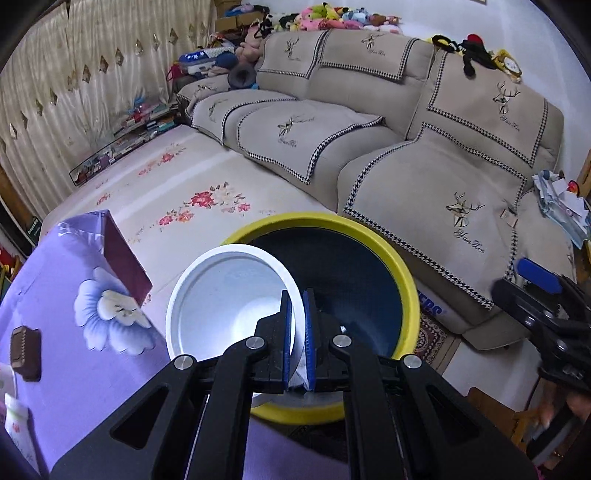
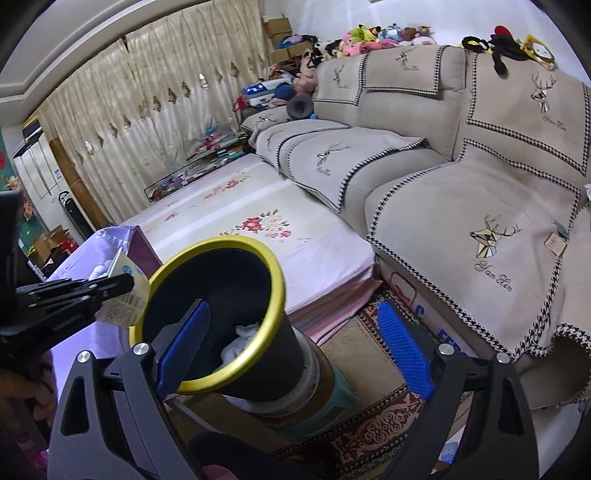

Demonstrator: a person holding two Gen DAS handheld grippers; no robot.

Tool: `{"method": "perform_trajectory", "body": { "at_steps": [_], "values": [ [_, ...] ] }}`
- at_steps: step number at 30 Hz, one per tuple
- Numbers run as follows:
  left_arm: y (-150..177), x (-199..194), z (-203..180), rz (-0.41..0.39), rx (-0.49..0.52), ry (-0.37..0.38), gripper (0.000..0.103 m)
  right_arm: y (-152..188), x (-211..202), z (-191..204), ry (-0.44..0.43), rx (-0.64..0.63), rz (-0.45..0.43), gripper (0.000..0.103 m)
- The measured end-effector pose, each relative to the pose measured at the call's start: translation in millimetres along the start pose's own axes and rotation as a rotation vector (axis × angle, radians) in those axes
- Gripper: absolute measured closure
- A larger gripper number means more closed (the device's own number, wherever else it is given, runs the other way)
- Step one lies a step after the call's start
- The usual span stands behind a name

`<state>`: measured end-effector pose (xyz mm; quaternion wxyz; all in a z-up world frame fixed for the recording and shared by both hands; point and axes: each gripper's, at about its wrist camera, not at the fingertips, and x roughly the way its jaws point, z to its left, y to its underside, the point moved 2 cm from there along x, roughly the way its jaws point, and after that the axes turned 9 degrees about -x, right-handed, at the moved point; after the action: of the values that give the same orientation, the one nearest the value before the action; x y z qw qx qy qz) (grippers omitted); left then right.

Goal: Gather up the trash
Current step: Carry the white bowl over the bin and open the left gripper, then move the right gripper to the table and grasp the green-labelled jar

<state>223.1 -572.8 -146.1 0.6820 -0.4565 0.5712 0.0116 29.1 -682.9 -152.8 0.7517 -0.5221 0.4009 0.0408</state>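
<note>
Left hand-held gripper [image 1: 298, 332]: blue ribbed pads clamped on the thin wall of a white paper cup [image 1: 229, 306], round and smooth inside, printed label on its outer side in the right wrist view [image 2: 125, 299]. Cup held tilted at the rim of the trash bin [image 1: 402, 288], at the bin's 9 o'clock, mouth turned toward the left wrist camera. Bin: tapered round bucket, dark matte wall, glossy yellow rim, with crumpled white tissue [image 2: 242, 341] lying at its bottom. Bin stood on a stack of round stools or tubs, teal lowest, over a patterned red rug [image 2: 380, 428].

Right hand-held gripper [image 2: 291, 347]: jaws held wide apart, nothing between them, blue textured pads either side of the bin, the left pad overlapping its rim in that view.

Counter [image 1: 55, 314] at 8 o'clock of the bin, draped in purple floral cloth, carried a small brown scalloped square object [image 1: 25, 352] and a maroon box [image 1: 123, 254]. Beige fabric sofa [image 1: 443, 184] with houndstooth trim and embroidered deer heads at 1 o'clock; plush toys [image 1: 332, 16] along its back. Flat floral-printed mat [image 1: 207, 199] lay before the sofa.
</note>
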Motion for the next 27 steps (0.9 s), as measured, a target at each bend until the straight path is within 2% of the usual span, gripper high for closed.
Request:
{"method": "perform_trajectory", "body": {
  "at_steps": [4, 6, 8, 9, 11, 15, 16, 18, 20, 27],
  "values": [
    [-5, 17, 4, 0.013, -0.014, -0.011, 0.091, 2, 3, -5, 0.004, 0.009, 0.008, 0.016],
    [-6, 21, 8, 0.013, -0.026, -0.02, 0.074, 3, 2, -4, 0.002, 0.008, 0.007, 0.016],
    [-5, 14, 12, -0.004, -0.038, -0.02, 0.064, 3, -1, 1, 0.002, 0.005, 0.005, 0.016],
    [-5, 8, 13, -0.015, -0.038, -0.02, 0.063, 3, -2, 2, 0.002, 0.004, 0.003, 0.016],
    [-2, -10, 17, -0.043, -0.042, -0.02, 0.059, 2, -4, 3, 0.001, 0.002, 0.0, 0.016],
    [9, -65, 22, -0.12, -0.062, -0.005, 0.03, 3, -6, 11, -0.013, -0.006, -0.001, 0.016],
    [14, -84, 25, -0.151, -0.069, -0.006, 0.026, 3, -6, 14, -0.018, -0.009, -0.001, 0.016],
    [23, -113, 31, -0.191, -0.087, -0.018, 0.008, 3, -5, 21, -0.031, -0.019, 0.002, 0.016],
    [36, -146, 42, -0.239, -0.12, -0.031, 0.005, 4, -6, 31, -0.05, -0.036, 0.003, 0.016],
    [104, -238, 106, -0.328, -0.304, -0.115, 0.005, 9, -7, 75, -0.129, -0.1, 0.013, 0.015]
  ]
}}
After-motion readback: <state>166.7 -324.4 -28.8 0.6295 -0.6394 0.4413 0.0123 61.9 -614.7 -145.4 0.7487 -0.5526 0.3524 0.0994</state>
